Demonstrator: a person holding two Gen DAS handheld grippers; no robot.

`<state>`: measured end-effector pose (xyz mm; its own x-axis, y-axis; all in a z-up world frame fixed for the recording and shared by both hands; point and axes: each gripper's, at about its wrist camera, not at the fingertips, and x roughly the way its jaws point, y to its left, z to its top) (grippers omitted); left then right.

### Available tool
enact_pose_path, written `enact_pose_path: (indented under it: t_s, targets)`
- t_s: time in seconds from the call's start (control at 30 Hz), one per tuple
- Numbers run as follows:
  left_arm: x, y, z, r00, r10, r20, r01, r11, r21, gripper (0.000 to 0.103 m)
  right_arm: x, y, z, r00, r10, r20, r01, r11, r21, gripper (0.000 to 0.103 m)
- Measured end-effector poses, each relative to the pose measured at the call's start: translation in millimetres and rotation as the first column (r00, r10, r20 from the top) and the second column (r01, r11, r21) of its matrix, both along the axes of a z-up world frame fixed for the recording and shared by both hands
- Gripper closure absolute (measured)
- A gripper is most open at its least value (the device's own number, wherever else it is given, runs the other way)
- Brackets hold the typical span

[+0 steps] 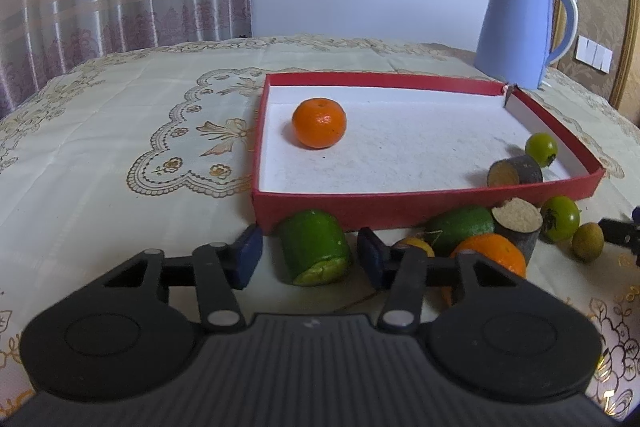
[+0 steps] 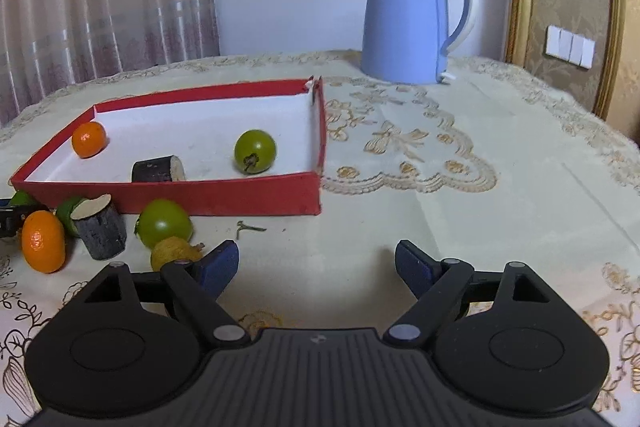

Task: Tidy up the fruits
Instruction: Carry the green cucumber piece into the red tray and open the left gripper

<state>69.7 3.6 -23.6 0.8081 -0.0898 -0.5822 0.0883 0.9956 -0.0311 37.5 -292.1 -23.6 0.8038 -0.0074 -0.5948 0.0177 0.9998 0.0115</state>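
Note:
My left gripper (image 1: 310, 247) is open around a cut green fruit piece (image 1: 316, 247) that lies on the cloth in front of the red tray (image 1: 400, 215); a gap shows at the left pad. The tray holds an orange (image 1: 319, 123), a dark cane piece (image 1: 514, 171) and a round green fruit (image 1: 541, 148). Outside it lie another orange (image 1: 494, 255), a cane piece (image 1: 518, 227) and a green fruit (image 1: 560, 223). My right gripper (image 2: 316, 263) is open over bare cloth with nothing between its fingers. A small yellow-brown fruit (image 2: 174, 253) sits just left of its left finger.
A blue kettle (image 2: 408, 15) stands behind the tray's far right corner. The embroidered tablecloth (image 2: 480, 187) stretches to the right of the tray. A curtain hangs at the back left and a gold frame stands at the right. A small stem bit (image 2: 248, 227) lies near the tray.

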Motion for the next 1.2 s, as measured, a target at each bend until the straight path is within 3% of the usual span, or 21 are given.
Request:
enact_pose_path:
  t_s: [0.23,0.53,0.8,0.97,1.2]
  targets:
    - [-2,6,2,1.000,0.001,0.010,0.000,0.999,-0.036,0.070,3,5,-3,0.999,0.001,-0.032,-0.001,1.000,-0.020,0.010]
    - [-4,-1,4,1.000,-0.009,0.025,0.009,1.000,0.015,0.072,5,4,-4,0.999,0.000,-0.046,0.000,1.000,-0.015,0.005]
    - [-8,-4,32,0.997,-0.062,0.055,0.063,0.998,-0.015,0.073,6,4,-5,0.999,0.002,-0.050,-0.003,1.000,-0.013,0.003]
    - [15,-13,47,0.994,-0.068,0.081,0.068,0.998,0.007,0.073,6,4,-4,0.999,0.002,-0.050,-0.003,1.000,-0.013,0.003]
    - [72,-25,40,0.999,-0.044,0.027,0.043,0.999,0.033,0.073,6,4,-4,0.999,0.002,-0.050,-0.003,1.000,-0.014,0.002]
